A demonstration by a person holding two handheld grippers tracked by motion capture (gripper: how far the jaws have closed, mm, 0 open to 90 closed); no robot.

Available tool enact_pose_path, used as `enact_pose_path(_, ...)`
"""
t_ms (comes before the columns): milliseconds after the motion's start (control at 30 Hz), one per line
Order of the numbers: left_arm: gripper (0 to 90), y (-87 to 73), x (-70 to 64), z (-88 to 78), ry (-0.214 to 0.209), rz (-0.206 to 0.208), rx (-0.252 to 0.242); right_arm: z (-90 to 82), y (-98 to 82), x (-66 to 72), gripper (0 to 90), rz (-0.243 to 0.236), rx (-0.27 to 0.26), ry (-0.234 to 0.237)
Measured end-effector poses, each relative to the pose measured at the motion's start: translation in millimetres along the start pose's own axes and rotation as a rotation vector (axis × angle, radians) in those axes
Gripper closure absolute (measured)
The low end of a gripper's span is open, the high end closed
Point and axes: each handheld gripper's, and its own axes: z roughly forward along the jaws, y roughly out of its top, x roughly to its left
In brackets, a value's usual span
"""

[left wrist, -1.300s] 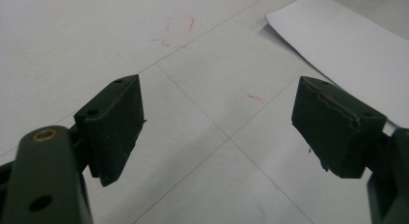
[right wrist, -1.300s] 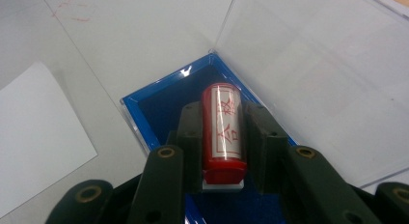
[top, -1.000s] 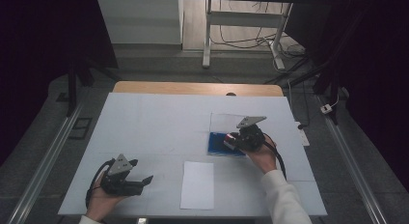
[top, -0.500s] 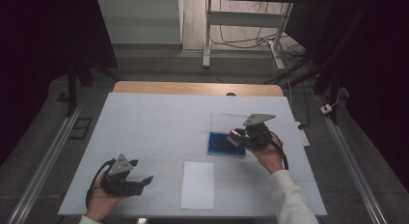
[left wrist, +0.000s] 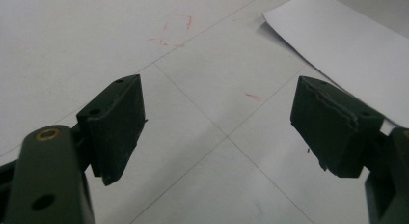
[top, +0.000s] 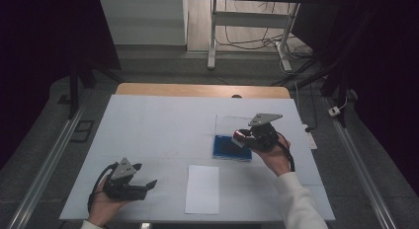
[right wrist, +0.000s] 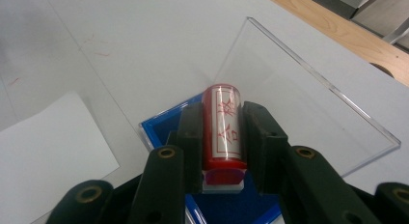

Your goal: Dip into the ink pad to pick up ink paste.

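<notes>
Right tongs have lifted stamp (firmly clamped).

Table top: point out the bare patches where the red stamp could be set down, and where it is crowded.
The white table is bare across its left and far-middle stretch, and between the left gripper and the paper sheet. It is crowded on the right, where the right gripper holds the red stamp over the blue ink pad and its clear lid.

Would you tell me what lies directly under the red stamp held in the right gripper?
Under the red stamp, clamped by the right gripper, sits the blue ink pad case with its clear lid open. The pad surface beneath is mostly covered by the jaws.
</notes>
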Motion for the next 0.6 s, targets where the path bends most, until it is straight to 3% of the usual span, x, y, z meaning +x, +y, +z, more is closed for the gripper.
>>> enact_pose_path(167, 20.2, -0.1, -0.7, 0.5, -0.002, 0.002, 0.004, 4.2, 1.4, 2.3, 69.9, -0.002, 0.010, 0.012)
enact_pose_path(333, 20.3, 0.2, -2.0, 1.1, -0.004, 0.004, 0.011, 13.5, 0.7, 4.8, 69.9, -0.018, 0.053, 0.015)
enact_pose_path(600, 20.5, -0.6, -1.3, 1.9, -0.005, 0.002, 0.019, 24.9, -2.3, 3.6, 69.9, 0.003, 0.083, 0.032)
